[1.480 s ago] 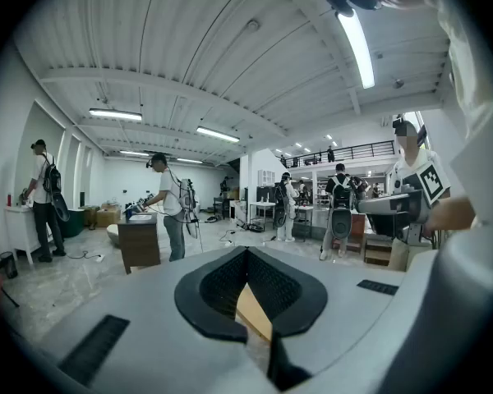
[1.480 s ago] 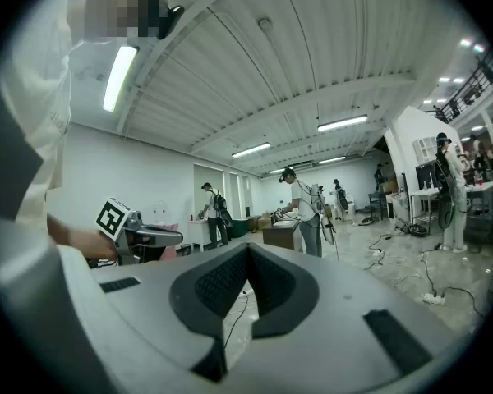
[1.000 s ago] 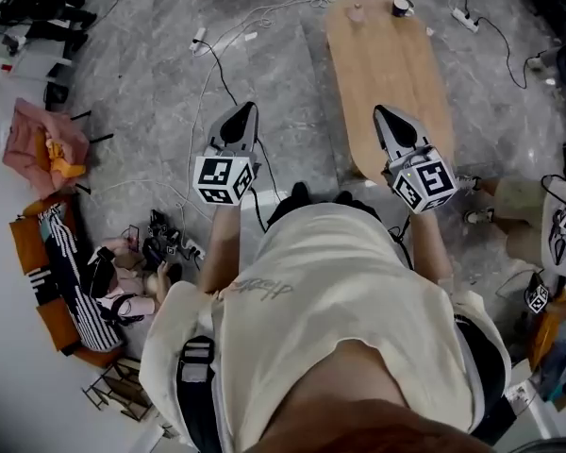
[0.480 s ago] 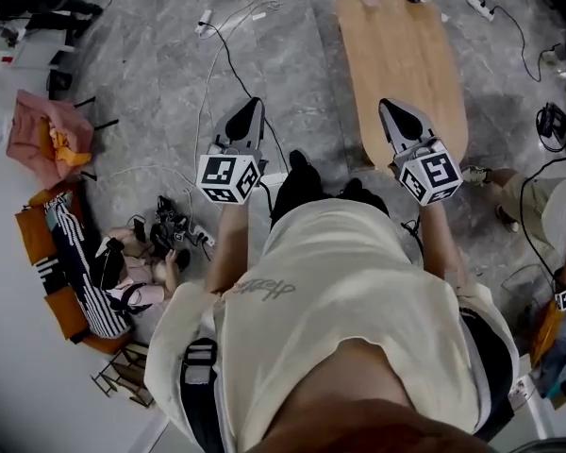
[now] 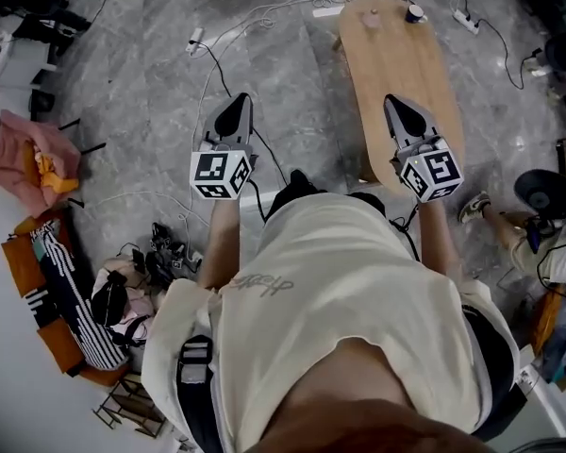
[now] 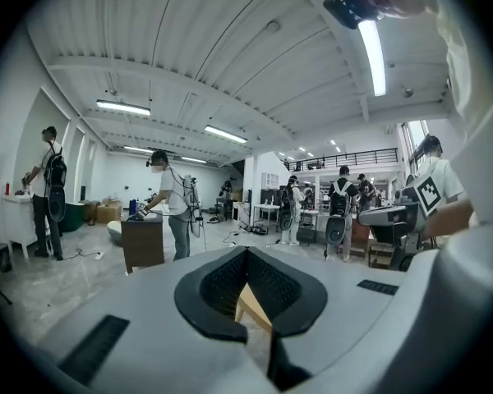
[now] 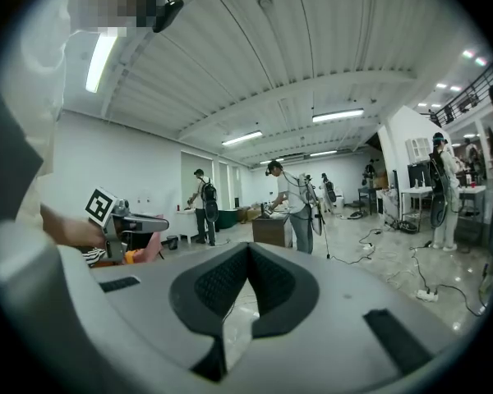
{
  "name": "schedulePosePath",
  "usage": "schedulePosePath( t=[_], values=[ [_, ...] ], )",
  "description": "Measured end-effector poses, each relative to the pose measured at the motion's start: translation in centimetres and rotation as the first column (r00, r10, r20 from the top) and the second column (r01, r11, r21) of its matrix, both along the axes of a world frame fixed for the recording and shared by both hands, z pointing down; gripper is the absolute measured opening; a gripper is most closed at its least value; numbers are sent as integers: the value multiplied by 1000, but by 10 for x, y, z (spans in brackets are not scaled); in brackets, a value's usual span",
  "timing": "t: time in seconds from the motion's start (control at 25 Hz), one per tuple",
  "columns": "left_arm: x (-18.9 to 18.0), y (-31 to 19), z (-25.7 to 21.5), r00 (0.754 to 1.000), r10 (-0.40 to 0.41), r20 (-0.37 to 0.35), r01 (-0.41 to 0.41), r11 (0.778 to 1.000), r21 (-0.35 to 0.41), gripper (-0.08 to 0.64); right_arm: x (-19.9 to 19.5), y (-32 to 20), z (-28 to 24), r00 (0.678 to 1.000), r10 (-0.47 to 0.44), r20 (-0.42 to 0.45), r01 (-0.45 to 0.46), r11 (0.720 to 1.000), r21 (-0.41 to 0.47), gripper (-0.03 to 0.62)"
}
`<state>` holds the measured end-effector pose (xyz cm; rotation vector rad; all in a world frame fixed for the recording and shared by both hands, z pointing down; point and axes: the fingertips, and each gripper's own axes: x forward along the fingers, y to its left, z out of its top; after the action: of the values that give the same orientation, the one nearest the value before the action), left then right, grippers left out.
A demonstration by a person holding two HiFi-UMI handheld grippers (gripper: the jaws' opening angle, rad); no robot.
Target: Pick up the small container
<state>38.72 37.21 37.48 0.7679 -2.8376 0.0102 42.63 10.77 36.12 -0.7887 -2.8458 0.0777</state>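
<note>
We list one wooden table (image 5: 401, 83). On its far end, two small items: one small container (image 5: 371, 17), one dark cup (image 5: 414, 12). Grippers, two: one left gripper (image 5: 240, 102), one right gripper (image 5: 392, 104). Marker cubes (image 5: 222, 173), two, one per gripper.

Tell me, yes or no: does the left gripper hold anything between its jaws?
No: in the left gripper view, the left gripper has its jaws shut together, with nothing caught between them.
</note>
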Motion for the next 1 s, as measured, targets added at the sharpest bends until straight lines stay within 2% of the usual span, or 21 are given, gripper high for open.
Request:
schedulePosePath(
  t=[0.12,0.2,0.48,0.76,1.0],
  values=[
    [-14,32,6,1000,20,11,-19,999,-35,5,-18,37,2,1000,13,7,-13,1000,-5,-6],
    [-21,56,11,1000,4,8,-4,999,-45,5,-28,61,3,1000,15,7,-15,1000,-9,-6],
    [-45,124,41,996,-76,-50,76,997,-3,5,-64,115,4,999,-25,-21,26,998,49,-6],
    [-80,124,65,991,-85,-103,88,996,24,5,-108,120,22,998,-29,-58,32,999,41,-6],
    [-127,122,69,988,-79,-131,77,997,-18,5,-166,125,35,996,-61,-68,60,998,-4,-5]
  ],
)
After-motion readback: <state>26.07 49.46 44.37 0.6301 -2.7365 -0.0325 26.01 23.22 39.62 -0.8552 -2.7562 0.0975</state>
